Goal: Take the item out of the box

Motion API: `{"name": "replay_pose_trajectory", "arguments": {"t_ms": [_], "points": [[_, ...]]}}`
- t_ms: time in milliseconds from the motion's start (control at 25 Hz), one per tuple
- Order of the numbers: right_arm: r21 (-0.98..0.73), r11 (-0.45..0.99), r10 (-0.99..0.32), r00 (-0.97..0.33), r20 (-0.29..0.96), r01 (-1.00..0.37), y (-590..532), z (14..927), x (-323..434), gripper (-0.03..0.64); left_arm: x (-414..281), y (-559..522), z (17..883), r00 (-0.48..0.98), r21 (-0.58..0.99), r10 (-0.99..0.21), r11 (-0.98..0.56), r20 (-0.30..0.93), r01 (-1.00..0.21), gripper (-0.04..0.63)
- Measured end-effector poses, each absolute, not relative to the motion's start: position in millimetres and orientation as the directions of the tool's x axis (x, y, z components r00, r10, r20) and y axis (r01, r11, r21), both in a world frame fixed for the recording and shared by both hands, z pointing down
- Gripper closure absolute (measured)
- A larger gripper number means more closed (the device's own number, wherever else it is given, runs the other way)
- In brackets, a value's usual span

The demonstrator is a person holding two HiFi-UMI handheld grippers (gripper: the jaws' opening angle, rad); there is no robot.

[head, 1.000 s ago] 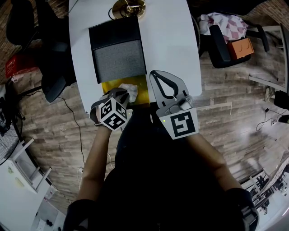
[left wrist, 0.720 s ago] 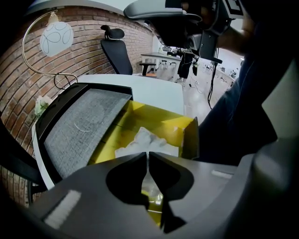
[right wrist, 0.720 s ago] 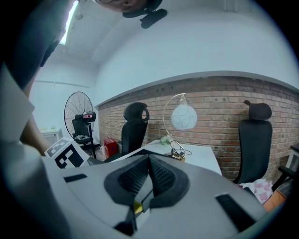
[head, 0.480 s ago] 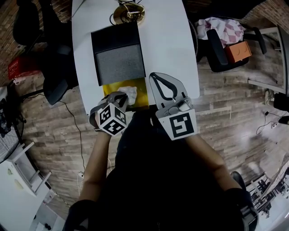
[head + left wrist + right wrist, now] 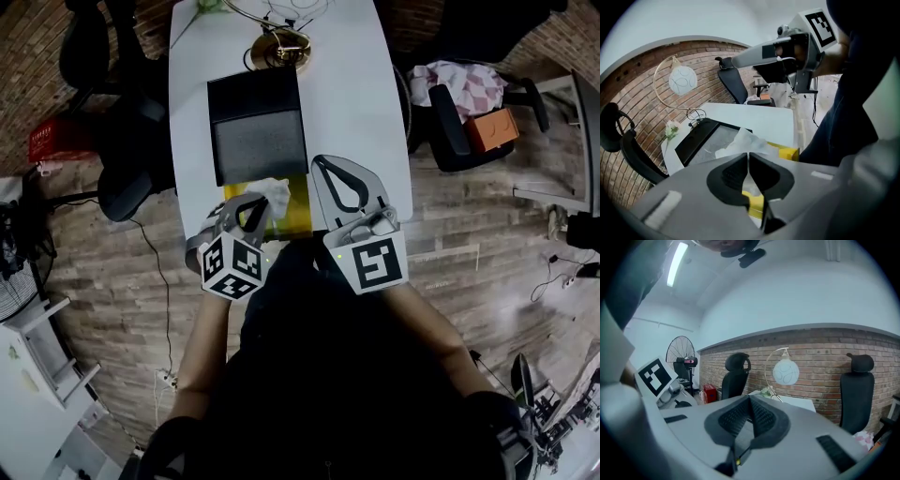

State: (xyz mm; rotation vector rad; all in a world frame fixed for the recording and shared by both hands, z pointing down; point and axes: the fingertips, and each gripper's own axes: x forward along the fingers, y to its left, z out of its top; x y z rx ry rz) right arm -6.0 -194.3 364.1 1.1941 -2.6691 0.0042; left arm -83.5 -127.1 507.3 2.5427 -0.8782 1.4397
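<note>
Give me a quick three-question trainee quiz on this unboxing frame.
1. Multiple choice: what does the left gripper grip? A) the lamp base B) white paper C) grey foam.
2. True or false: the right gripper has its jaws wide apart.
3. Fill in: the paper comes out of a ___ box.
Key: 1 B, the jaws have just been closing on it; 2 false, they are shut with nothing between them; 3 yellow.
</note>
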Motion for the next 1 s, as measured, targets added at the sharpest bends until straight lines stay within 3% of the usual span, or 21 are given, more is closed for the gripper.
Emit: {"name": "replay_pose_trajectory", "arguments": {"t_ms": [560,1000], "points": [[0.15,0.629,-0.775,-0.629,0.058,-0.762,-211.4,305.5,4.8,0.604,-92.1,-158.4,396.8,0.371,-0.431,-0.775,-0.605,0.511,-0.669,0.575],[0.147,0.629,-0.765,-0.642,-0.057,-0.763,-204.6,255.1,-3.7,0.604,-112.9,-163.2,288.3,0.329,-0.417,-0.933,-0.359,0.144,-0.835,0.577]]}}
